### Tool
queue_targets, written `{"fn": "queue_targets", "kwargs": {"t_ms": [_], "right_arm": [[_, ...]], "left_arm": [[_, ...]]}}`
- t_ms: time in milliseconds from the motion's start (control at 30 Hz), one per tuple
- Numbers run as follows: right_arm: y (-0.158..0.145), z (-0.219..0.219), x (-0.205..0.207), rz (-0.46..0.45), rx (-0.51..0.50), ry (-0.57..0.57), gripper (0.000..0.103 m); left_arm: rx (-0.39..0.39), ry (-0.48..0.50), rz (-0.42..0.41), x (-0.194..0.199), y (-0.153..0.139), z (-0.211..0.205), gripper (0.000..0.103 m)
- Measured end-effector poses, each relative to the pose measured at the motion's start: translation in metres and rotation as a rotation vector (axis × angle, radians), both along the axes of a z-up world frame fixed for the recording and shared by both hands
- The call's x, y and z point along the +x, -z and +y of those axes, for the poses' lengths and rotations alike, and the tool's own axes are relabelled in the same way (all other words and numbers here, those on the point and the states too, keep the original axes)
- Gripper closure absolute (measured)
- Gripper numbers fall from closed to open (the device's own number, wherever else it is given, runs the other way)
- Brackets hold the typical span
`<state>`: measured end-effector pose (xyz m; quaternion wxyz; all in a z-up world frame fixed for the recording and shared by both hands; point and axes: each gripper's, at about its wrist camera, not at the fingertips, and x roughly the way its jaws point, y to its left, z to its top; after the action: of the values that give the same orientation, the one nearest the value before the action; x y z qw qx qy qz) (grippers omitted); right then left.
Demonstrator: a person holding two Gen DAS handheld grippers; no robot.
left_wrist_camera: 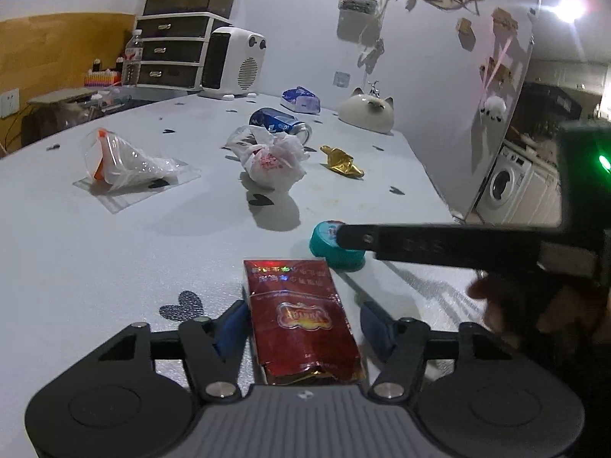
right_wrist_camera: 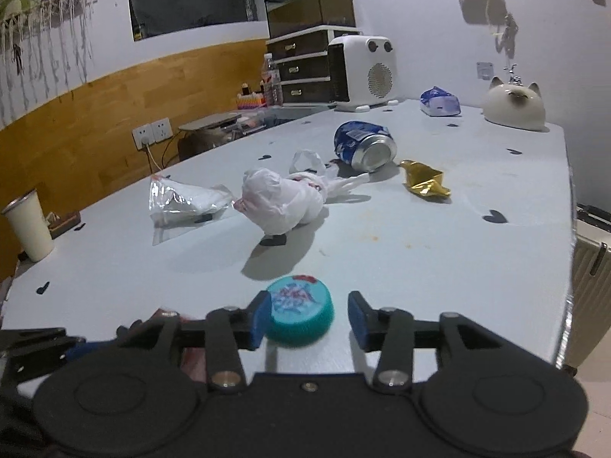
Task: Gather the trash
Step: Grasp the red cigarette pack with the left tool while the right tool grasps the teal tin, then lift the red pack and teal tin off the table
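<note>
Trash is spread across the pale blue counter (right_wrist_camera: 439,252) with small dark heart marks, and as far as I can see none of it has been cleared; no bin shows in either view, so I judge the job to be at its start.

I use the knotted white plastic bag (right_wrist_camera: 282,202) with red print, at the middle of the counter, as my landmark. Left of it lies a crumpled clear plastic bag (right_wrist_camera: 183,202). Behind it a dented blue drink can (right_wrist_camera: 362,145) lies on its side, and to the right of the can sits a crumpled gold foil wrapper (right_wrist_camera: 424,181). Nearer to me than the white bag are two more pieces: a round teal plastic lid (right_wrist_camera: 299,315) with a printed top, and a flat red foil packet (left_wrist_camera: 301,320) with gold lettering, to the lid's left.

My left gripper (left_wrist_camera: 301,324) is wide open around the red packet. Its blue left finger pad (left_wrist_camera: 231,330) sits right at the packet's edge, while the right pad (left_wrist_camera: 376,328) stands apart from it. The packet lies flat on the counter, so nothing is held yet.

My right gripper (right_wrist_camera: 305,316) is also open, straddling the teal lid. The left pad (right_wrist_camera: 257,320) looks to be touching the lid's rim; the right pad (right_wrist_camera: 359,322) has a clear gap. The lid looks slightly blurred.

Both grasps remain to be closed, and the four farther pieces are untouched.
</note>
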<state>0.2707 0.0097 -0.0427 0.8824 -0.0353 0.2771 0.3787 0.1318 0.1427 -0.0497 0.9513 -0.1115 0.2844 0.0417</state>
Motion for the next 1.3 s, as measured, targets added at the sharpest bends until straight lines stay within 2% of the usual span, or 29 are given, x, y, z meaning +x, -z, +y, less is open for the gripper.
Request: {"fn": "queue_targets", "kwargs": {"t_ms": [33, 167, 400, 500, 533, 633, 667, 900, 1033, 1300], "right_arm": [[0.001, 0.005, 0.001, -0.005, -0.013, -0.004, 0.055], [0.002, 0.015, 0.003, -0.012, -0.036, -0.014, 0.052], [0.004, 0.031, 0.004, -0.011, -0.08, -0.04, 0.054], [0.004, 0.028, -0.001, -0.015, -0.08, -0.036, 0.055], [0.003, 0.025, -0.004, -0.015, -0.079, -0.039, 0.055], [0.002, 0.017, -0.017, -0.028, -0.086, -0.034, 0.055], [0.003, 0.014, -0.022, -0.024, -0.088, -0.033, 0.055], [0.003, -0.01, -0.05, -0.017, -0.107, 0.007, 0.055], [0.003, -0.03, -0.065, -0.007, -0.1, 0.033, 0.055], [0.006, -0.052, -0.097, -0.033, -0.121, 0.051, 0.055]], "left_arm": [[0.011, 0.002, 0.003, -0.001, 0.0, 0.0, 0.044], [0.034, 0.008, 0.006, -0.008, -0.001, 0.004, 0.045], [0.135, 0.061, 0.017, -0.023, -0.006, 0.003, 0.045], [0.172, 0.052, 0.027, -0.026, -0.008, 0.005, 0.044], [0.172, 0.042, 0.03, -0.027, -0.008, 0.007, 0.042], [0.157, 0.003, 0.023, -0.028, -0.01, 0.012, 0.023], [0.152, -0.003, 0.019, -0.028, -0.011, 0.012, 0.02], [0.128, 0.004, 0.034, -0.022, -0.008, 0.001, 0.019], [0.107, -0.043, 0.037, -0.021, -0.003, 0.002, 0.019], [0.124, -0.092, 0.053, -0.024, -0.001, 0.003, 0.03]]}}
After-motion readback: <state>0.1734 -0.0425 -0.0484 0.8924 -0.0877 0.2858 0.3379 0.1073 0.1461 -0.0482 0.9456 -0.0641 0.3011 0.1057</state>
